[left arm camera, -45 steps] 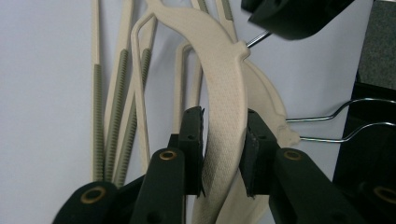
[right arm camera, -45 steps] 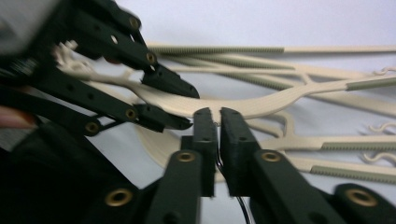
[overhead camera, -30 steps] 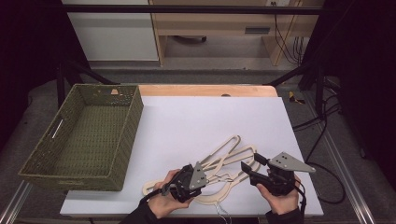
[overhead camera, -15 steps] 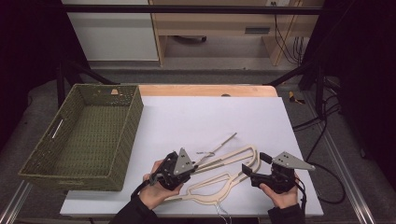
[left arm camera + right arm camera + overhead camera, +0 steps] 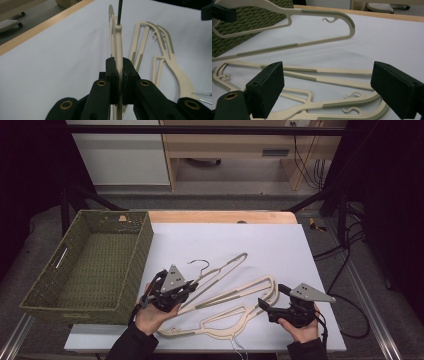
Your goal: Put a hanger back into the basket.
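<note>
No legible text, label, brand, number or sign anywhere.

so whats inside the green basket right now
The woven basket looks empty: its bare bottom shows. The strip behind its near wall is hidden. The hangers lie on the table beside it.

— Where's the left gripper [image 5: 186, 289]?
— Just right of the basket [image 5: 95, 265], jaws clamped tight.
— And the right gripper [image 5: 263, 306]?
— Well apart from the basket, its jaws have just been opening, nothing between them.

green woven basket [image 5: 90, 265], white table [image 5: 300, 245], pale cabinet [image 5: 120, 155]
</note>
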A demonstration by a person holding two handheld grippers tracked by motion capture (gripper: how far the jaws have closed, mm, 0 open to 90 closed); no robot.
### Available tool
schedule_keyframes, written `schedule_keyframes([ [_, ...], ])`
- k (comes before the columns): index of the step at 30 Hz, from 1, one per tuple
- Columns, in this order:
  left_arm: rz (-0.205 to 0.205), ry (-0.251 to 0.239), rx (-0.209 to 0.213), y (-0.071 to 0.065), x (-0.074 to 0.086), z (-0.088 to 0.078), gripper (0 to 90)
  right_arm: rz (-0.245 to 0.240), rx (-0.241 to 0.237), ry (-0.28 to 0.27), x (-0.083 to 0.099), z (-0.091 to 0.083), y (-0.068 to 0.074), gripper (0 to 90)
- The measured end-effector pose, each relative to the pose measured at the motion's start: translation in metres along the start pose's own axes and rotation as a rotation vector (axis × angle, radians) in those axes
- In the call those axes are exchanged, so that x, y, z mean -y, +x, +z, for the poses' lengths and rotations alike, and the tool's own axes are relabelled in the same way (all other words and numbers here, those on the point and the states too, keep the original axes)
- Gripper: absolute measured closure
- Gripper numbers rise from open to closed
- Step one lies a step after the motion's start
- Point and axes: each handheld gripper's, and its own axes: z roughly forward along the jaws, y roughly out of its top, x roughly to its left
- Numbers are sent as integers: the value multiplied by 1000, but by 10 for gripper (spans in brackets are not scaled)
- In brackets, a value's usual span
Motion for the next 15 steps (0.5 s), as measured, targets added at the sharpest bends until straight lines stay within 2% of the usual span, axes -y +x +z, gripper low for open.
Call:
schedule_keyframes([
  [7, -38, -75, -2, 10, -12, -37, 857, -15, -1, -28, -3, -5, -1, 100],
  [12, -44, -110, -16, 21, -22, -59, 857, -27, 0, -39, -7, -9, -2, 94],
  [15, -34, -111, -31, 31, -30, -71, 857, -23, -1, -50, -9, -11, -1, 85],
])
